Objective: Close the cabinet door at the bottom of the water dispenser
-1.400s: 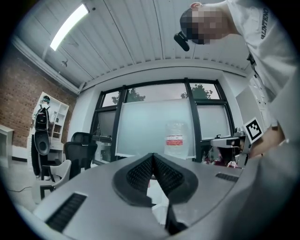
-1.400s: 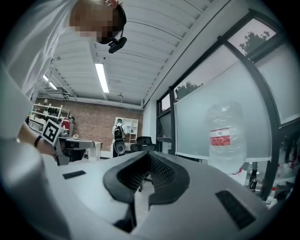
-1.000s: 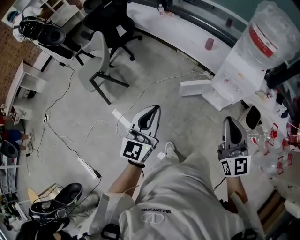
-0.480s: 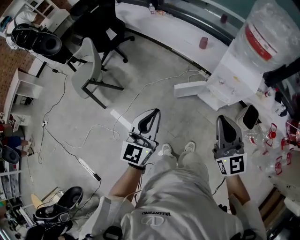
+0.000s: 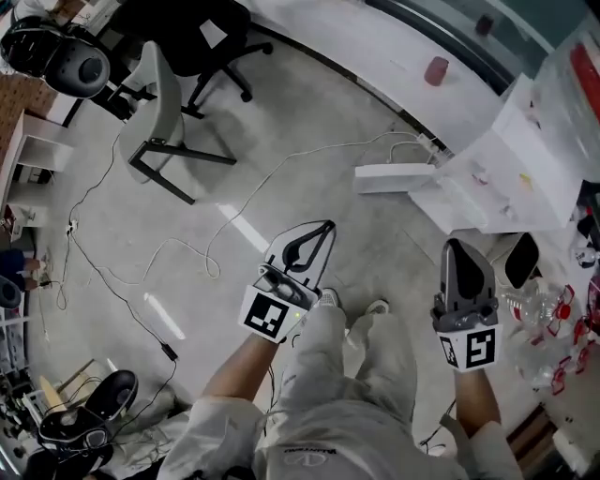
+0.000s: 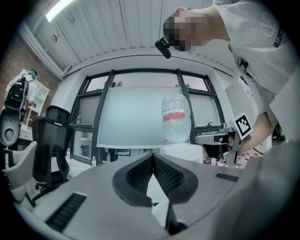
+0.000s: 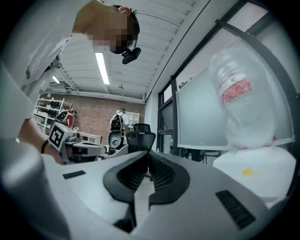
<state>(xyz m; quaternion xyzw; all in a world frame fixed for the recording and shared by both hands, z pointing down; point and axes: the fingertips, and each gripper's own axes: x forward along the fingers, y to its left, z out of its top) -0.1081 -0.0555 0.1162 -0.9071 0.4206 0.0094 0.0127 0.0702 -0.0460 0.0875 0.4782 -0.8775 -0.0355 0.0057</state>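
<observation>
The white water dispenser (image 5: 525, 159) stands at the upper right of the head view, and its bottom cabinet door (image 5: 394, 176) swings out to the left over the floor. Both grippers are held level above the floor, short of the dispenser. My left gripper (image 5: 323, 230) is shut with nothing between its fingers. My right gripper (image 5: 459, 246) is also shut and empty. In the left gripper view the dispenser's bottle (image 6: 177, 119) rises just beyond the closed tips (image 6: 153, 157). The right gripper view has the bottle (image 7: 243, 103) and white body (image 7: 262, 173) to the right of its tips (image 7: 148, 154).
A grey chair (image 5: 155, 103) and a black office chair (image 5: 197, 28) stand at the upper left. Cables (image 5: 187, 253) trail across the concrete floor. A red cup (image 5: 437, 70) sits on the white ledge. Plastic bottles (image 5: 553, 309) and a black object (image 5: 521, 261) lie at the right.
Both grippers have sunk lower and stayed shut. The head view has dropped toward the floor, so the dispenser and its open door now look larger and nearer.
</observation>
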